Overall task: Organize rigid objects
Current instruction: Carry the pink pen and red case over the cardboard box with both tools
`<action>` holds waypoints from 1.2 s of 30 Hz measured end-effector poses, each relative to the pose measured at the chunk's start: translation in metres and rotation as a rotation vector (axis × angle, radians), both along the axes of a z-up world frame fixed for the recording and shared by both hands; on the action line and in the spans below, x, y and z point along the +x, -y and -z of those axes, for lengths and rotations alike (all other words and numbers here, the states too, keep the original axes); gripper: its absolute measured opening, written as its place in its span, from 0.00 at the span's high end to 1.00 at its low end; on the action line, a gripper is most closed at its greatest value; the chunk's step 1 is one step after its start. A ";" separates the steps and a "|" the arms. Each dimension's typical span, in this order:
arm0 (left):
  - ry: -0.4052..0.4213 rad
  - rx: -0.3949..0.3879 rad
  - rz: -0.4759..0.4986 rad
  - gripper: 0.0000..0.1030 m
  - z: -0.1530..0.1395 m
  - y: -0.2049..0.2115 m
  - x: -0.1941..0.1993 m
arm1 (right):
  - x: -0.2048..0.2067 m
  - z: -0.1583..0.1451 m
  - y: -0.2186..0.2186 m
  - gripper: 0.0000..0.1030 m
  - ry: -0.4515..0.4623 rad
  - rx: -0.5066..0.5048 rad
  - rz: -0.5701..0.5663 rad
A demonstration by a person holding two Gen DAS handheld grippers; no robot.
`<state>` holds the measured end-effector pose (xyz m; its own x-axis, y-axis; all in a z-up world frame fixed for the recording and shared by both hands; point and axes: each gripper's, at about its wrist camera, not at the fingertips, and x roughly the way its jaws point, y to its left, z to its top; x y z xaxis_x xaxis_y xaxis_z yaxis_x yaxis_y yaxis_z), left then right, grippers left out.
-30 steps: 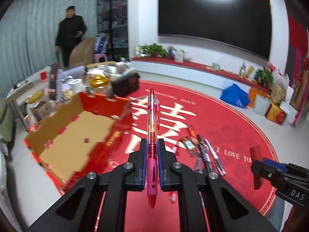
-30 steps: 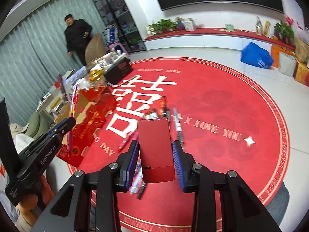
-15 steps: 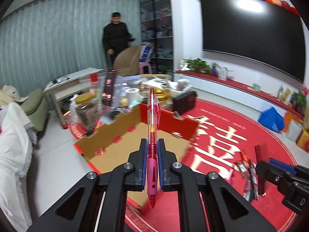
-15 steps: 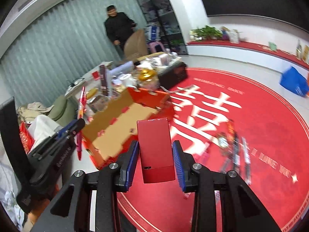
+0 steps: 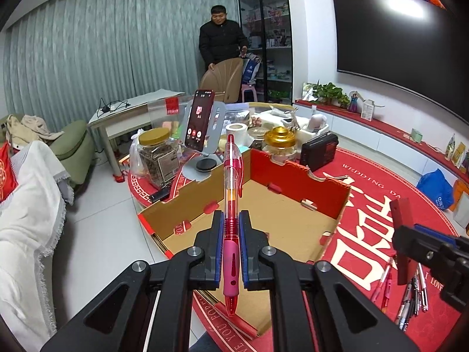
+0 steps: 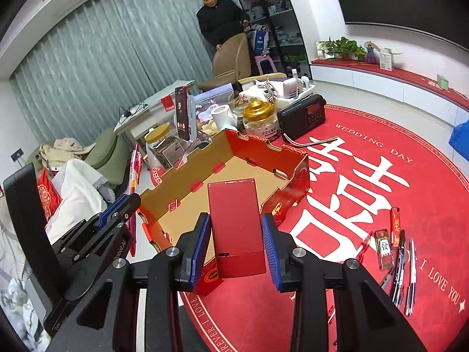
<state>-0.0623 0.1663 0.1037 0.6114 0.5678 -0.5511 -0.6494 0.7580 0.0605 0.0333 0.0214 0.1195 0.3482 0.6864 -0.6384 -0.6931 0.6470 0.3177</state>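
Hovering above the open box (image 5: 296, 223), a pink pen (image 5: 231, 220) is clamped in the left gripper (image 5: 231, 228), while a red case (image 6: 236, 226) is pinched between the pads of the right gripper (image 6: 236, 234). Neither item is yet set down; the box floor, as far as it is seen, appears bare, though its near corner is hidden behind the grippers. On the rug (image 6: 381, 152), several pens (image 6: 404, 267) and two small red packs (image 6: 387, 240) are left to be gathered, so the task is judged barely begun.
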 end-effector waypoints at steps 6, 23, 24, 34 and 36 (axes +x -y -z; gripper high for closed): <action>-0.008 -0.026 -0.018 0.90 0.009 -0.014 0.009 | 0.008 0.000 -0.013 0.64 0.009 -0.024 -0.017; -0.008 -0.065 -0.036 0.90 0.023 -0.039 0.028 | 0.023 0.011 -0.051 0.64 0.004 -0.083 -0.055; -0.009 -0.065 -0.036 0.90 0.024 -0.040 0.029 | 0.025 0.012 -0.053 0.64 0.003 -0.087 -0.057; -0.018 -0.081 -0.040 0.90 0.033 -0.051 0.038 | 0.031 0.019 -0.074 0.64 -0.003 -0.109 -0.069; -0.018 -0.082 -0.045 0.90 0.035 -0.053 0.040 | 0.033 0.021 -0.078 0.64 -0.001 -0.116 -0.069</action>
<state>-0.0225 0.2190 0.0684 0.5762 0.5473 -0.6070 -0.6823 0.7310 0.0114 0.0664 0.0993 0.0987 0.3022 0.6305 -0.7149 -0.7367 0.6304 0.2445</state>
